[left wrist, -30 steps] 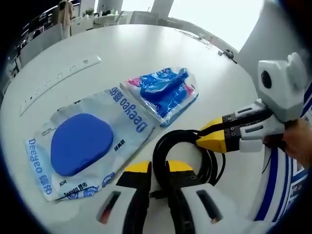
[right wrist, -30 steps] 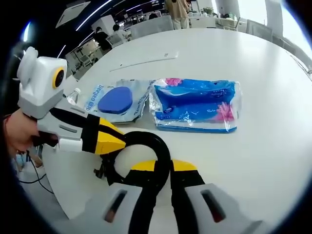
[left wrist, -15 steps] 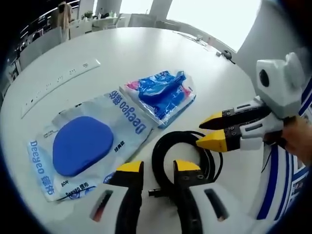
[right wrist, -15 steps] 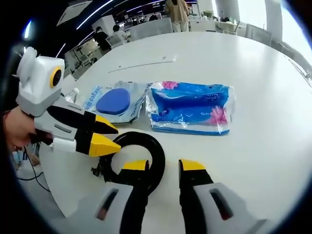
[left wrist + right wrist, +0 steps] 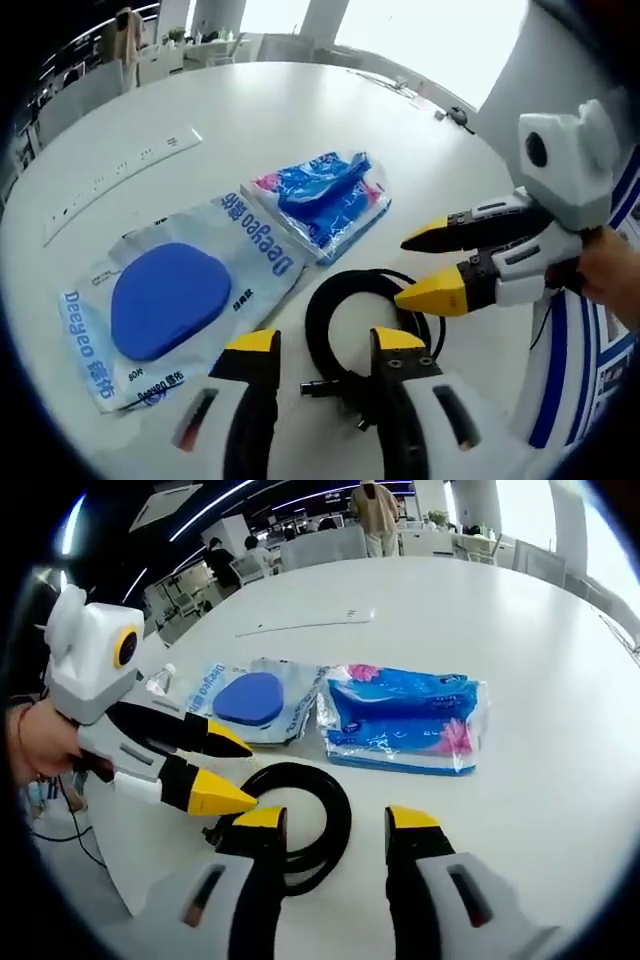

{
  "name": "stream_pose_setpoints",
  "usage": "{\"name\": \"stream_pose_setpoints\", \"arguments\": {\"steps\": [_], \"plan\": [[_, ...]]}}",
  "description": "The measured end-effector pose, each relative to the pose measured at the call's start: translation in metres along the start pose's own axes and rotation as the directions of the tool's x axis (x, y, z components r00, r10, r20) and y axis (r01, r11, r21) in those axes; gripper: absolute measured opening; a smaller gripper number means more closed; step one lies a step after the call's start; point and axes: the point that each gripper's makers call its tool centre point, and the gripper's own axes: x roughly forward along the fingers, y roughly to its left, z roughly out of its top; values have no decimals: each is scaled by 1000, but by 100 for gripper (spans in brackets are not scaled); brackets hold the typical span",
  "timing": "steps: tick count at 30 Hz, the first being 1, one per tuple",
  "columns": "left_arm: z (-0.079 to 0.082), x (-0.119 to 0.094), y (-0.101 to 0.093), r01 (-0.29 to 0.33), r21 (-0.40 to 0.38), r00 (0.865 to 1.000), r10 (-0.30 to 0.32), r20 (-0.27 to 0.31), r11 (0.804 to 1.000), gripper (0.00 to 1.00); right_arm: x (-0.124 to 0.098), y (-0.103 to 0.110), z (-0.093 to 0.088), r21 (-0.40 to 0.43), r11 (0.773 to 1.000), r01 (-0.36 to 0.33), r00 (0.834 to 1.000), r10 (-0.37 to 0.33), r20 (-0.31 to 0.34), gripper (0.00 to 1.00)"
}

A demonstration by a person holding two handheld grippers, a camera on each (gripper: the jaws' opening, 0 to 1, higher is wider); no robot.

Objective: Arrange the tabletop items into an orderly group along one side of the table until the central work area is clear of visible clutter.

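Both hand-held grippers, left [image 5: 320, 355] and right [image 5: 335, 830], spread, empty, flanking the cable coil [image 5: 365, 320] on the near table [image 5: 260, 110] edge; regrip opposite sides, slide it beside the packets [image 5: 405, 718].

cable coil [image 5: 300, 820] partly behind fingers [image 5: 255, 825], distant figures perhaps blurred

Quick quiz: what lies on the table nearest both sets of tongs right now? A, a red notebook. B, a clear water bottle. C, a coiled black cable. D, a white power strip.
C: the coiled black cable lies on the white table right in front of the open left tongs and right tongs.
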Motion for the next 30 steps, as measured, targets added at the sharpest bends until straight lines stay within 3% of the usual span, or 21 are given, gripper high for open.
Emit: {"name": "stream_pose_setpoints", "arguments": {"steps": [25, 30], "plan": [[7, -40, 3, 54, 61, 996, -58, 75, 997, 54, -19, 26, 27, -137, 988, -72, 995, 80, 55, 53], [9, -49, 6, 65, 29, 991, -68, 113, 997, 57, -21, 33, 30, -160, 984, -78, 995, 88, 52, 53]]}}
